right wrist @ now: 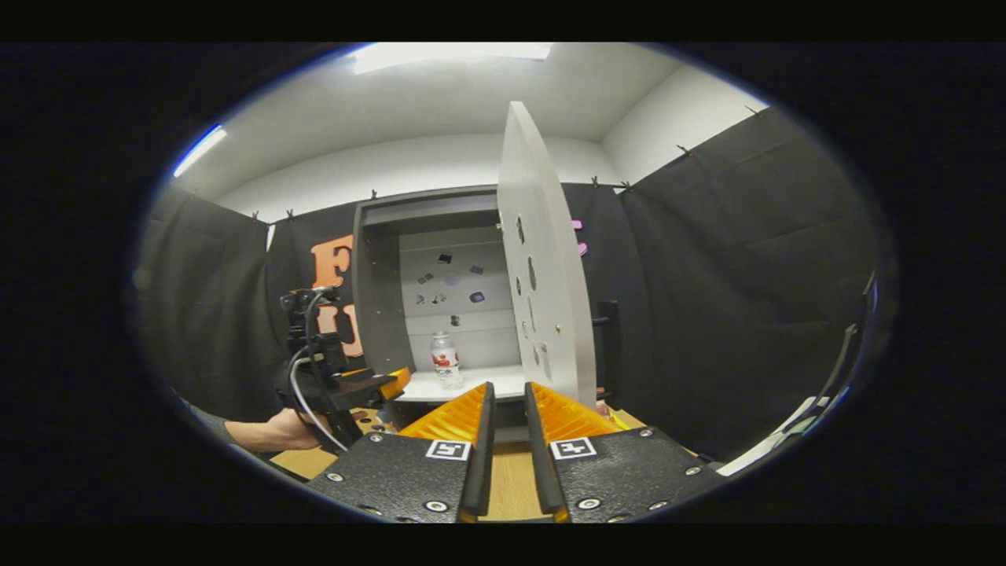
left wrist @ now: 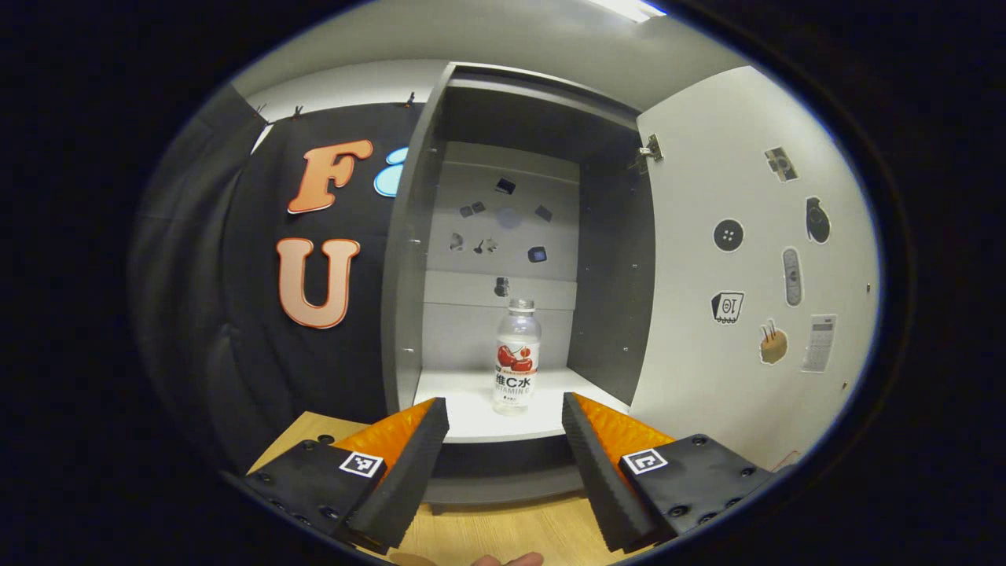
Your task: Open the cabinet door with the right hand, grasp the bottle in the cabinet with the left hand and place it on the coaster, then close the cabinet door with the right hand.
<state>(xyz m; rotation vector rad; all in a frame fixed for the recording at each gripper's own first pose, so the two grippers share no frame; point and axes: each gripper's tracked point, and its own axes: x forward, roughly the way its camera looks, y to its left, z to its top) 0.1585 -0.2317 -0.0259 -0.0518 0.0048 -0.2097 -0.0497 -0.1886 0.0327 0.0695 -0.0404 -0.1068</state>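
Note:
A clear bottle (left wrist: 516, 354) with a red-and-white label stands upright on the white shelf (left wrist: 464, 393) of the grey cabinet (left wrist: 409, 259). The cabinet door (left wrist: 747, 259) is swung wide open on the right. My left gripper (left wrist: 504, 402) is open just short of the shelf's front edge, with the bottle framed between its fingers but untouched. In the right gripper view the bottle (right wrist: 446, 359) is small inside the cabinet, and the door (right wrist: 542, 283) is seen edge-on. My right gripper (right wrist: 508, 387) holds nothing and shows only a narrow gap, just left of the door's lower edge. The left gripper (right wrist: 369, 385) and its hand (right wrist: 275, 432) are at the left.
The cabinet stands on a wooden table (left wrist: 503, 534). A dark handle (right wrist: 605, 346) sticks out from the door's far side. Small stickers dot the cabinet's back wall (left wrist: 503, 228) and the door's inner face. Black cloth walls (right wrist: 747, 275) close in the booth.

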